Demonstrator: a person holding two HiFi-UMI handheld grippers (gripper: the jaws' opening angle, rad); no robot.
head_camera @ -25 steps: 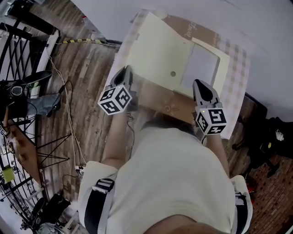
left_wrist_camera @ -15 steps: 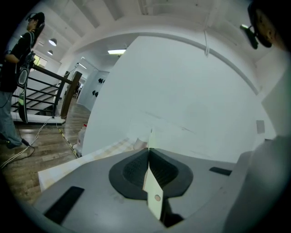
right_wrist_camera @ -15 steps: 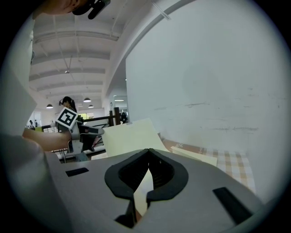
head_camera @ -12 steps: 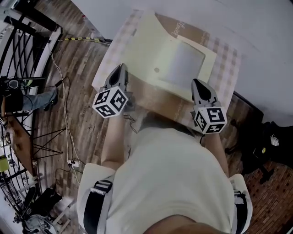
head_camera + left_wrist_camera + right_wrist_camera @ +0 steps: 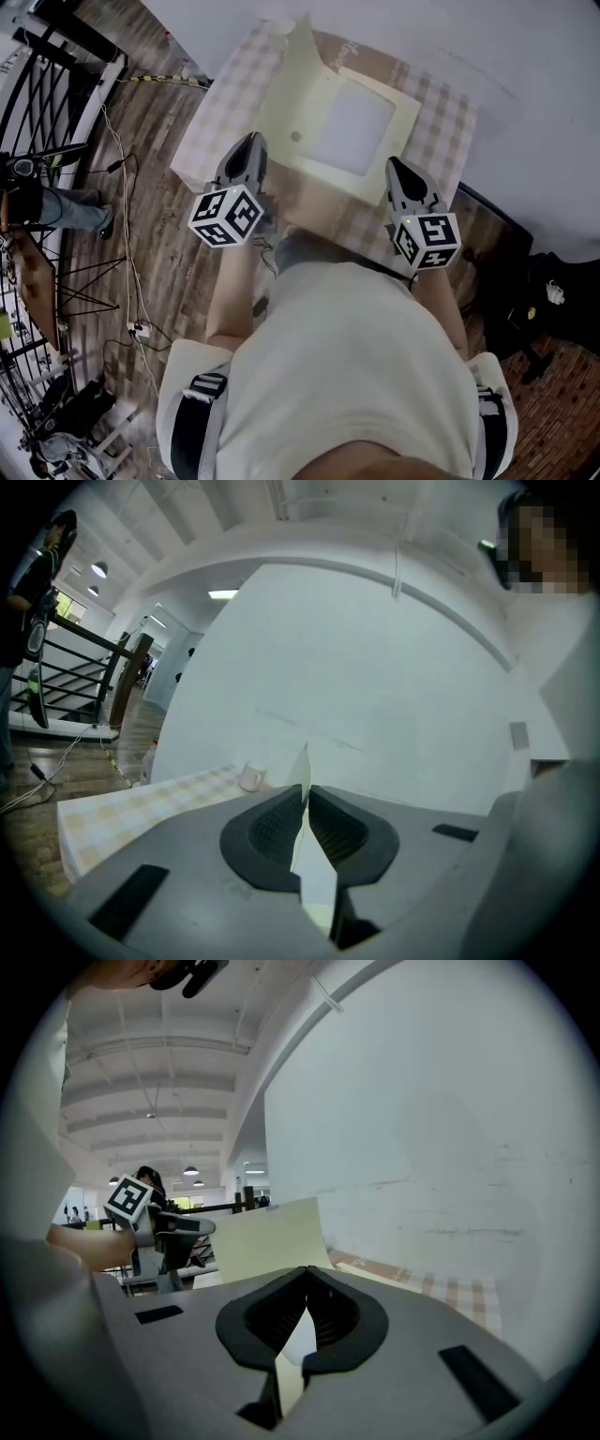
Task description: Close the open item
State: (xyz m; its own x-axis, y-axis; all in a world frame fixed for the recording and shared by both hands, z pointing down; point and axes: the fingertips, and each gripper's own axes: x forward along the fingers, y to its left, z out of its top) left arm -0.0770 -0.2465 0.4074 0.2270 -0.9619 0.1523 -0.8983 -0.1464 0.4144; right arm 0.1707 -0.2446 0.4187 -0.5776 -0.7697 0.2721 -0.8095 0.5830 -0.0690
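A cream folder (image 5: 403, 131) lies open on a checkered tablecloth (image 5: 445, 127), with a white sheet (image 5: 356, 127) inside. Its cover (image 5: 286, 103) stands raised at the left and has a small round dot on it. My left gripper (image 5: 248, 142) is at the cover's near edge. In the left gripper view its jaws (image 5: 306, 789) are shut on that thin cream edge (image 5: 314, 878). My right gripper (image 5: 394, 167) is at the folder's near right corner, shut on a cream edge (image 5: 292, 1354). The raised cover (image 5: 267, 1237) and the left gripper (image 5: 159, 1227) appear in the right gripper view.
A brown cardboard sheet (image 5: 370, 54) lies under the folder. A small cup (image 5: 251, 777) stands at the table's far side. A white wall is behind the table. At the left are wooden floor with cables (image 5: 131, 187), a black railing (image 5: 37, 84) and a standing person (image 5: 56, 208).
The folder's cover has swung up from lying wide open at the left to standing nearly upright. Both grippers kept their hold on the folder's near edge.
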